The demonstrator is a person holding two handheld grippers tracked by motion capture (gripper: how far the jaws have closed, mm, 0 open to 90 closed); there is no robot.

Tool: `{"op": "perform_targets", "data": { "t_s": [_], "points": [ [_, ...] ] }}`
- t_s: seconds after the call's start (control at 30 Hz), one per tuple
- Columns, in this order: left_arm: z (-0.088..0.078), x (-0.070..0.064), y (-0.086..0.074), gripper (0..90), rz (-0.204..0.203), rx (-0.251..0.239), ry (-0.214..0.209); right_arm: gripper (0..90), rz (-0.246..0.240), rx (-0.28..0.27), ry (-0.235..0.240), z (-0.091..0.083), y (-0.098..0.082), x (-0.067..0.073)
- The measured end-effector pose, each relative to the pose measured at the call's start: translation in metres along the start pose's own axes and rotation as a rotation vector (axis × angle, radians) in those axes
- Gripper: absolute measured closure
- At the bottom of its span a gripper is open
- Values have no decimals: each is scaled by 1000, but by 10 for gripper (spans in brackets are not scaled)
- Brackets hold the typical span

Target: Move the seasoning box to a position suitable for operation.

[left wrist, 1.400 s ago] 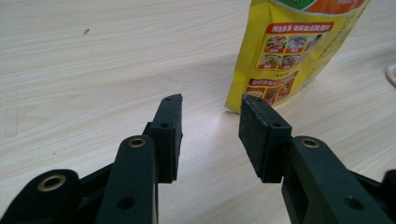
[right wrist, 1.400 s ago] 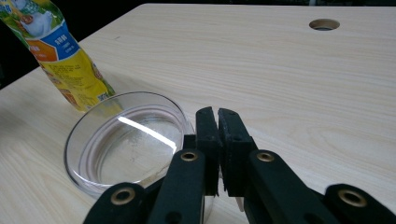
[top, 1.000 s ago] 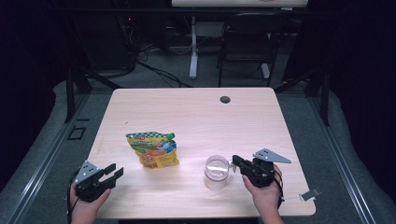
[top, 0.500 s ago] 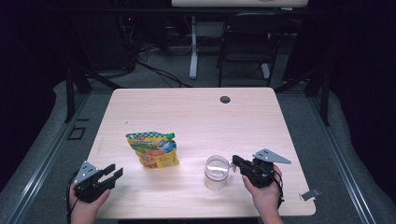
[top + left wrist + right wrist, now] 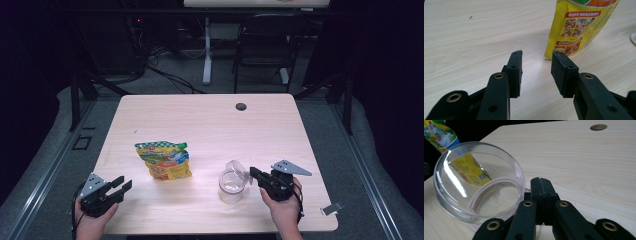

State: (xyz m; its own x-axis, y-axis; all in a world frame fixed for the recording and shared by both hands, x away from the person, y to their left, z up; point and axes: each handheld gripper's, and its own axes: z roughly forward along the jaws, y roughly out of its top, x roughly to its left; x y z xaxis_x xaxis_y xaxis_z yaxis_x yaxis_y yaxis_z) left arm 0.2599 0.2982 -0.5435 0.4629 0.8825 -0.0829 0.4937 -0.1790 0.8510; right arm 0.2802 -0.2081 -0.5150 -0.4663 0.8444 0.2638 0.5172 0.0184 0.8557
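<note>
Left gripper (image 5: 121,186) jaws spread near front edge, bare table (image 5: 210,125) ahead; right gripper (image 5: 253,174) pinches jar (image 5: 231,184) rim

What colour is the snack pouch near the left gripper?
Mainly yellow, with a green-and-white checkered top, on the snack pouch. The high view shows it best.

Left gripper (image 5: 120,186) sits low at the near-left corner, jaws apart. Right gripper (image 5: 254,173) is held level, jaws pressed together, right hand (image 5: 282,207) behind.
</note>
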Motion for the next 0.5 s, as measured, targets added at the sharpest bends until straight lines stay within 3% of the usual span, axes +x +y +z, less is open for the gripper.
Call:
{"op": "perform_targets", "data": {
  "t_s": [0.13,0.5],
  "points": [
    [0,0,0,615,-1,-1,0,900,27,-9,12,0,-1,-1],
    [0,0,0,616,1,0,2,900,35,-10,14,0,-1,-2]
  ]
}}
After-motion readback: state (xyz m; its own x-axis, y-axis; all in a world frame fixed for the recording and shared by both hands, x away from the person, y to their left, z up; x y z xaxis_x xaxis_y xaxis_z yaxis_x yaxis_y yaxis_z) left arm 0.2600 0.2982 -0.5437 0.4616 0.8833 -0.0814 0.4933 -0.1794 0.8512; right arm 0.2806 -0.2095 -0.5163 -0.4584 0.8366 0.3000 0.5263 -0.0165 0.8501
